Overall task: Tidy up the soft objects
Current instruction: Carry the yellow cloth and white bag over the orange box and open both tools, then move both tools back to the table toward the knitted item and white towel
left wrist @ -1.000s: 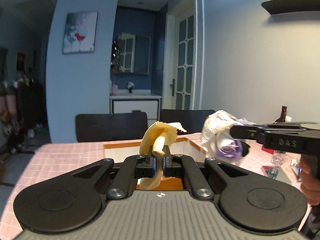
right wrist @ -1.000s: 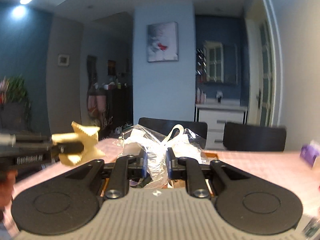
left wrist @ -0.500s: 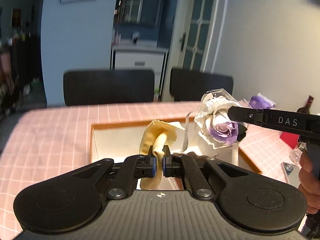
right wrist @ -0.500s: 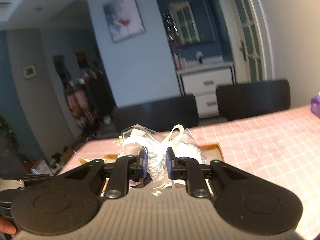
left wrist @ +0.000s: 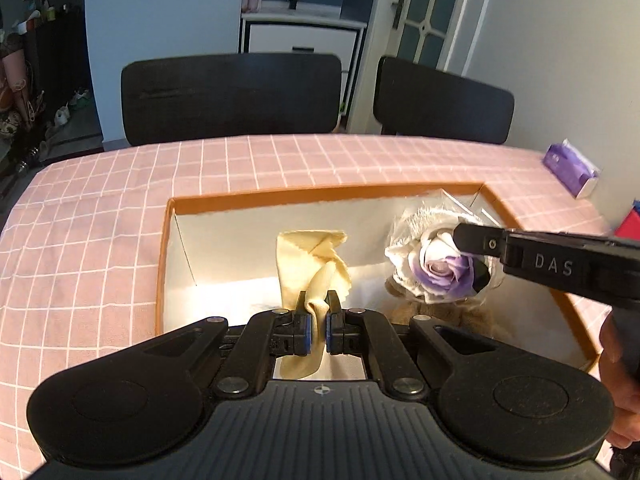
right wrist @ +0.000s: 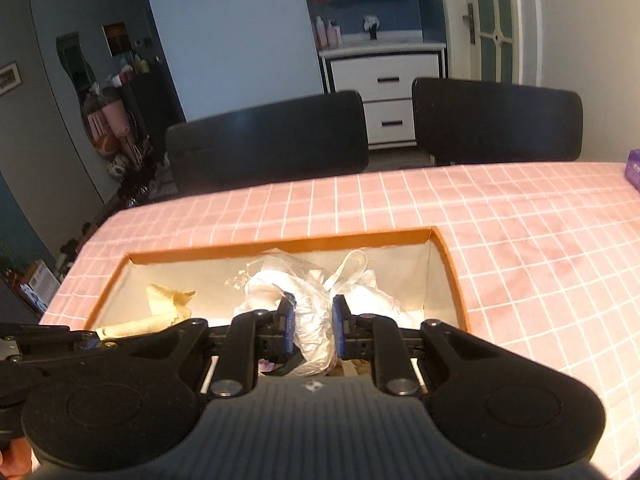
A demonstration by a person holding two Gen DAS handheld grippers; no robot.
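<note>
Tabletop (left wrist: 100,216): we see it covered in a pink checked cloth; it carries the box, which we take as our landmark.
Chairs (left wrist: 232,96): we count 2 black chair backs beyond the far edge of the tabletop, behind the box.
Box (left wrist: 162,264): orange-rimmed, pale inside, open at the top, sunk level with the pink cloth in both views. Both pairs of tongs hang over its opening.
Left tongs (left wrist: 316,322): we see them clamped on the yellow cloth, the blue pads pinching a fold of it, over the middle of the box.
Right tongs (right wrist: 313,330): we see them closed on the wrapped flower, the clear wrapping bunched between the pads, over the right half of the box. In the left wrist view their black finger marked DAS reaches in from the right, with part of a hand (left wrist: 620,360) at the frame edge.
Wrapped flower (left wrist: 440,268): a purple and white rose in white frill and clear film with a white ribbon, held above the box floor to the right of the yellow cloth.
Yellow cloth (left wrist: 308,256): pale, zigzag-edged, standing up from the pads inside the box outline.
Brown plush thing (left wrist: 448,314): we see it only partly, inside the box below the flower; what it is we cannot tell.
Purple pack (left wrist: 570,168): on the tabletop, beyond the box's far right corner.
</note>
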